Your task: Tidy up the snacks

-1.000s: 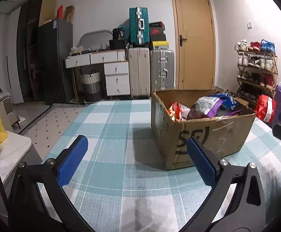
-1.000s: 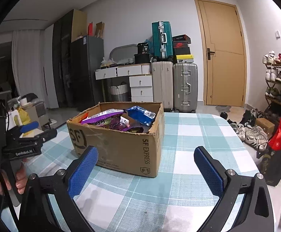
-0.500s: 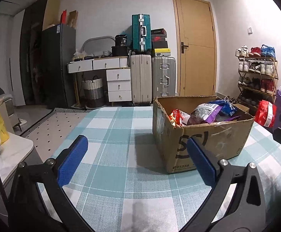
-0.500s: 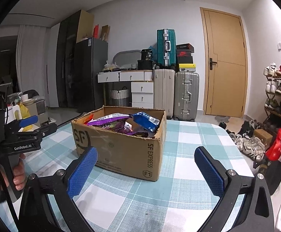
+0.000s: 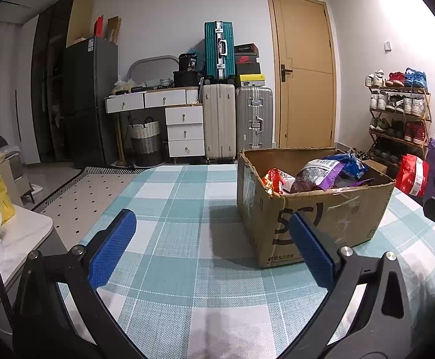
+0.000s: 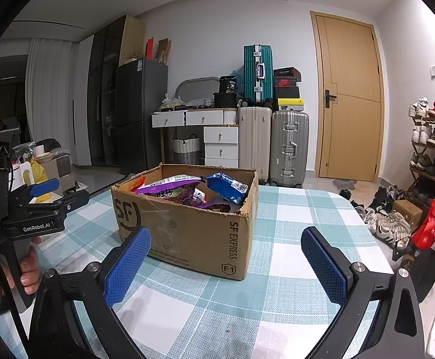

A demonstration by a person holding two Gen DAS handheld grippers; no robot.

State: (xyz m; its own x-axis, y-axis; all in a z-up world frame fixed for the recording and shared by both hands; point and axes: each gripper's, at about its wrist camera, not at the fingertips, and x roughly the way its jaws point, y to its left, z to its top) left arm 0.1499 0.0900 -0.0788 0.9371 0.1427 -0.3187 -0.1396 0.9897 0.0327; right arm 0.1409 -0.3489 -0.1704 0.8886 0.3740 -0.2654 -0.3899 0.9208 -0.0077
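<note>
Snack packets (image 6: 187, 193) all sit in the cardboard box (image 6: 187, 233) mid-desk, none loose on the checked desk (image 5: 181, 239); left gripper (image 5: 211, 245) and right gripper (image 6: 226, 264) jaws wide open, empty: fits sorted or yet unsorted.

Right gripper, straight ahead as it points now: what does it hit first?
Most likely the brown cardboard box of snack bags: its near corner sits between the open right gripper fingers. Depth is unclear, so the checked tablecloth could come first.
</note>
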